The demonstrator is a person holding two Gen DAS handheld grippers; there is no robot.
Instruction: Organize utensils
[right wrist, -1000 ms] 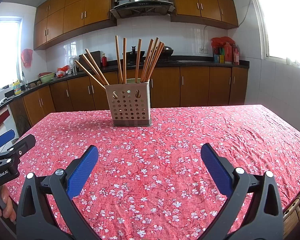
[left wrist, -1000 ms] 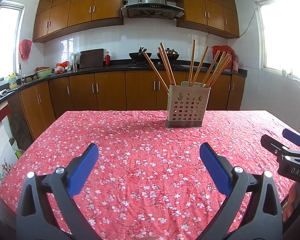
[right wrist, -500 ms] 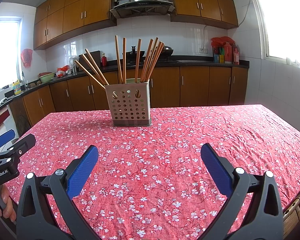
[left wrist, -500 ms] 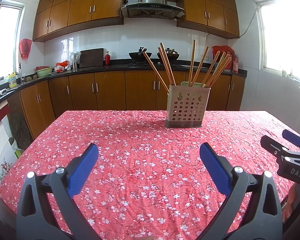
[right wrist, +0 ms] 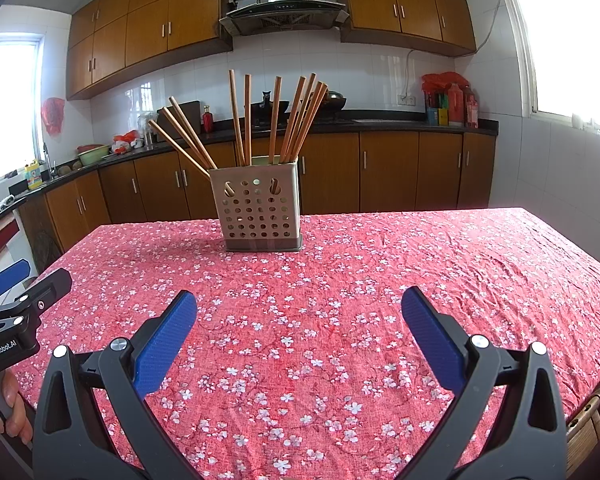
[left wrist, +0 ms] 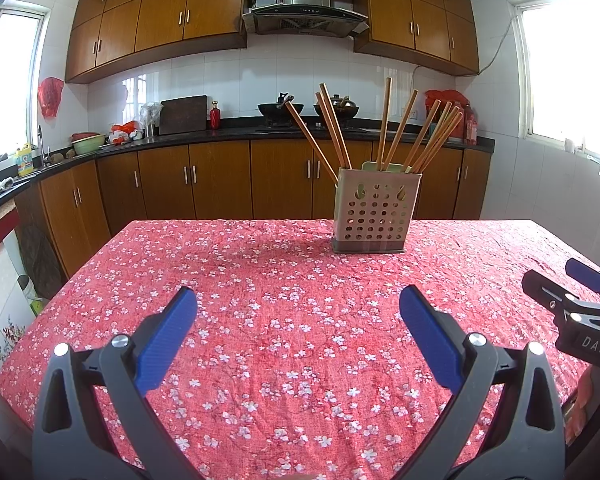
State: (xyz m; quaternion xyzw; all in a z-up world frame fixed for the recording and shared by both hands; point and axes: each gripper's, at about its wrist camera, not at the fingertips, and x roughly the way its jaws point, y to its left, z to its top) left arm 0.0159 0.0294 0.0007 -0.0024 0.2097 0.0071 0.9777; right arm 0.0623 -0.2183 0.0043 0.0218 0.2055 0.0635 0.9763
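Wooden kitchen cabinets fill the background, and a bench [left wrist: 260, 320] draped in red floral cloth is seen across the lower half of both views. Nothing is found to have changed over the last second: the perforated holder [left wrist: 376, 210], right of centre in the left view, stays upright with its chopsticks [right wrist: 276, 120] fanned out. Both the left tongs [left wrist: 296, 312] and the right tongs [right wrist: 298, 312] are kept spread wide and empty, well short of the holder. No loose utensil is seen on the cloth, so the task is judged finished or paused.
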